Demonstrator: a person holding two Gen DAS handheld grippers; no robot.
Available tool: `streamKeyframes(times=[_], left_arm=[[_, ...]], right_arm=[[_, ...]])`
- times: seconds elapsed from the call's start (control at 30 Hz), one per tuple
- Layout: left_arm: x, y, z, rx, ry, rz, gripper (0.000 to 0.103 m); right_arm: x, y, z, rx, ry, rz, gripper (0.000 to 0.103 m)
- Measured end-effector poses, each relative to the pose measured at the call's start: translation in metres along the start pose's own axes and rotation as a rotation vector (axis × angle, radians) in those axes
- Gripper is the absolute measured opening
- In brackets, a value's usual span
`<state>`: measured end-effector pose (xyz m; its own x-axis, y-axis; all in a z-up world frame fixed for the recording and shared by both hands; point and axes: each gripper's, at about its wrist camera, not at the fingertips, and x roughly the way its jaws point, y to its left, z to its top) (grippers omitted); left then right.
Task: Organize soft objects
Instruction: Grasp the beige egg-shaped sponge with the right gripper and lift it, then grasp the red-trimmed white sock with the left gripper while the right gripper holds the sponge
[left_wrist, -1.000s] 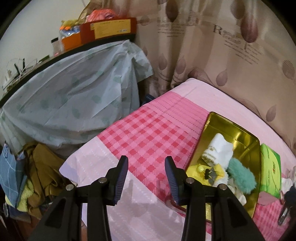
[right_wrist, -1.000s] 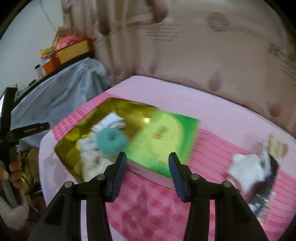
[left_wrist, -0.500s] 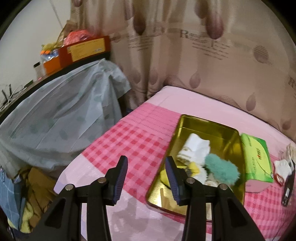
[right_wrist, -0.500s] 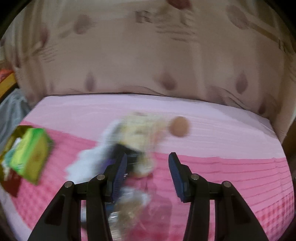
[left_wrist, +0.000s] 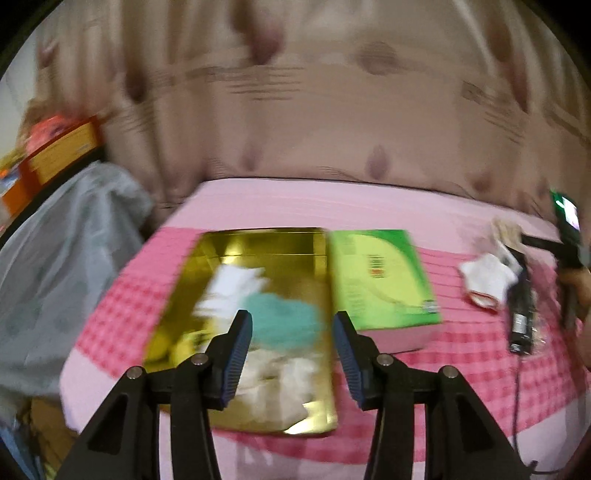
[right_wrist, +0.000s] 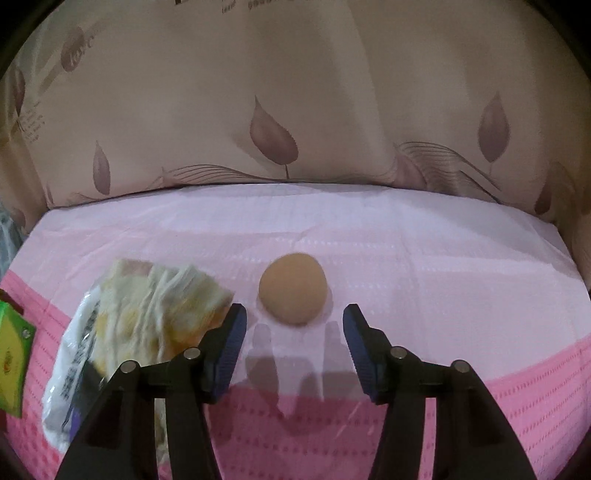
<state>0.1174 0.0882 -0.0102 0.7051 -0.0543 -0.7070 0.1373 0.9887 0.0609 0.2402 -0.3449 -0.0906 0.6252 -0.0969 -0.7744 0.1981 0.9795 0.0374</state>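
Observation:
In the left wrist view a gold tray (left_wrist: 258, 251) on the pink bed holds a teal fluffy item (left_wrist: 284, 321), white socks (left_wrist: 236, 284) and other soft pieces. My left gripper (left_wrist: 291, 332) is open and empty, just above the tray's near part. A white sock (left_wrist: 487, 280) lies loose to the right. In the right wrist view a tan soft ball (right_wrist: 292, 293) lies on the pink cover just ahead of my right gripper (right_wrist: 291, 328), which is open and empty. A plastic bag of soft items (right_wrist: 147, 314) lies to its left.
A green box (left_wrist: 380, 280) lies beside the tray's right edge; its corner shows in the right wrist view (right_wrist: 13, 354). A dark flat object (left_wrist: 521, 314) lies by the loose sock. A curtain (right_wrist: 295, 92) hangs behind the bed. A grey covered heap (left_wrist: 62, 258) stands left.
The left gripper has swung right, so the tray is now centred under it. The right gripper has swung right from the green box to the tan ball. Both stay open.

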Motion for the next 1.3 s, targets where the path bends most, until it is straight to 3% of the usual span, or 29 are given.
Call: streamKeyframes(times=[0.17,0.23,0.27,0.33,0.53,0.7,1.03,1.3], left_arm=[[0.018,-0.049,0.014,0.073,0.016,-0.096,0.047],[0.026,-0.069,0.018,0.101,0.029,-0.137,0.047],[0.028,-0.078,0.019,0.12,0.032,-0.155,0.047],[0.034,-0.096,0.019,0.15,0.043,-0.189,0.047],[0.053,-0.141,0.015,0.206,0.094,-0.281,0.047],[0.064,-0.168,0.015,0.239,0.127,-0.372,0.047],[0.093,-0.215,0.014,0.296,0.191,-0.397,0.047],[0.128,-0.235,0.023,0.283,0.216,-0.347,0.05]], right_arm=[[0.023,0.0,0.013,-0.038,0.017,-0.017,0.051],[0.03,0.002,0.016,-0.039,0.029,-0.012,0.046],[0.034,0.002,0.017,-0.041,0.038,-0.007,0.038],[0.038,0.002,0.017,-0.041,0.048,0.027,0.039],[0.02,0.008,0.002,-0.048,0.029,0.004,0.038],[-0.011,-0.001,-0.031,0.001,0.034,0.015,0.038],[-0.072,-0.002,-0.1,0.046,0.052,0.013,0.037],[-0.079,0.006,-0.109,0.028,0.057,-0.006,0.038]])
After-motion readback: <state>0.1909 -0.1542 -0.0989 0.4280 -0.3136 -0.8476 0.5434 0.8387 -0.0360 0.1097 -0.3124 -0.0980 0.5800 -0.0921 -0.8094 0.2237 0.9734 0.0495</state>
